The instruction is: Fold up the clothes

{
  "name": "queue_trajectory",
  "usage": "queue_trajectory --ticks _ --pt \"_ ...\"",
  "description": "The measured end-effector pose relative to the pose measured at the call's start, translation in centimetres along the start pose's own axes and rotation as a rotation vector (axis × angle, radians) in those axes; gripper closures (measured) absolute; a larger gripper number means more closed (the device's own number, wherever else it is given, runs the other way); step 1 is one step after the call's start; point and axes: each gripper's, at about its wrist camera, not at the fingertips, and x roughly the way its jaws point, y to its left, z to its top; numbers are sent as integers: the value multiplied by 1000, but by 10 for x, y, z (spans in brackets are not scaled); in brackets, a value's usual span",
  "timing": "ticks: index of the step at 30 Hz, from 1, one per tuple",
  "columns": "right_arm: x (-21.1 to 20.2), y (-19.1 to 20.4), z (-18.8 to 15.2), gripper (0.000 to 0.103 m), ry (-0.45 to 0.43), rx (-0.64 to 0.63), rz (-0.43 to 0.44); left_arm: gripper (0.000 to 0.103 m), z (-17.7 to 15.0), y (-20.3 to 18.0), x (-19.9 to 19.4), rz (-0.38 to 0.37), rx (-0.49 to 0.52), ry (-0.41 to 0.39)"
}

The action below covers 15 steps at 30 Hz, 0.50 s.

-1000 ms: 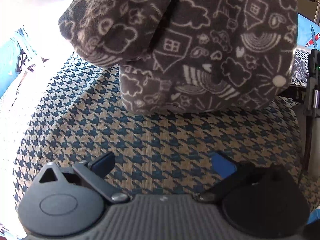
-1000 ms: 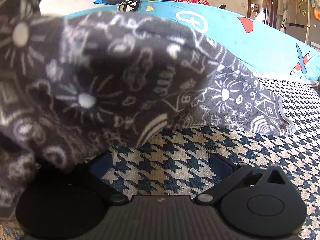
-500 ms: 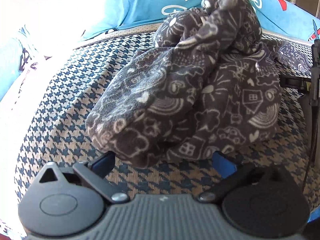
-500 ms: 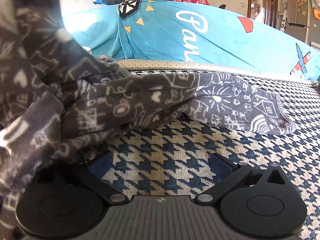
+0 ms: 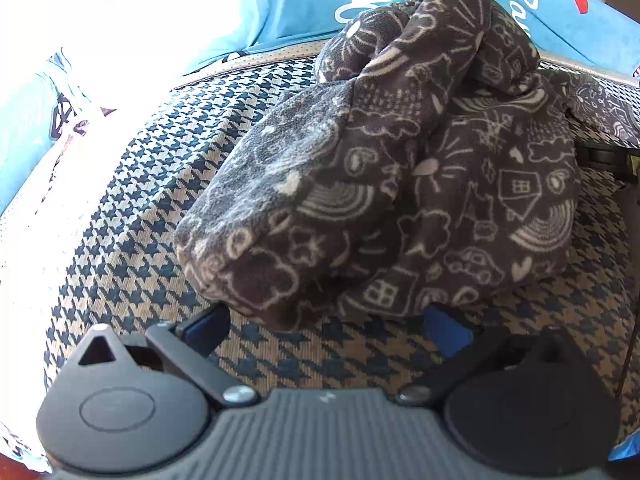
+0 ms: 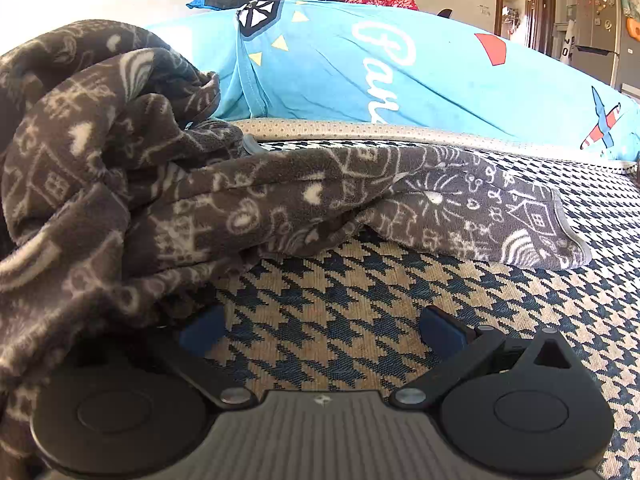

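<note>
Lying in a soft heap on the checked blue-and-tan cover (image 5: 132, 248), the dark fleece garment (image 5: 400, 184) with white doodles of houses, clouds and rainbows fills the middle of the left wrist view. The left gripper (image 5: 326, 322) sits low at 6 o'clock with its two blue fingers (image 5: 208, 322) spread wide and nothing between them. The near edge of the heap hangs just above the fingertips, and it is hard to tell if it touches them. In the right wrist view the same garment (image 6: 120, 184) is piled from 9 o'clock toward the middle, and a flat part of it stretches out to 3 o'clock, ending in a grey hem. The right gripper (image 6: 324, 330) is also spread wide and holds nothing, but the cloth drapes over its left finger at 8 o'clock. A bright blue sheet (image 6: 360, 76) with white letters and a little plane lies behind at 12 o'clock.
</note>
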Motion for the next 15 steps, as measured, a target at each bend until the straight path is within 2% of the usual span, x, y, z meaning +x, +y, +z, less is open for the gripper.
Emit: queue_trajectory --ticks 10,15 --pt "0 0 0 0 0 0 -1 0 21 -14 27 19 -21 36" --pt "1 0 0 0 1 -1 0 0 50 -22 53 5 -29 48"
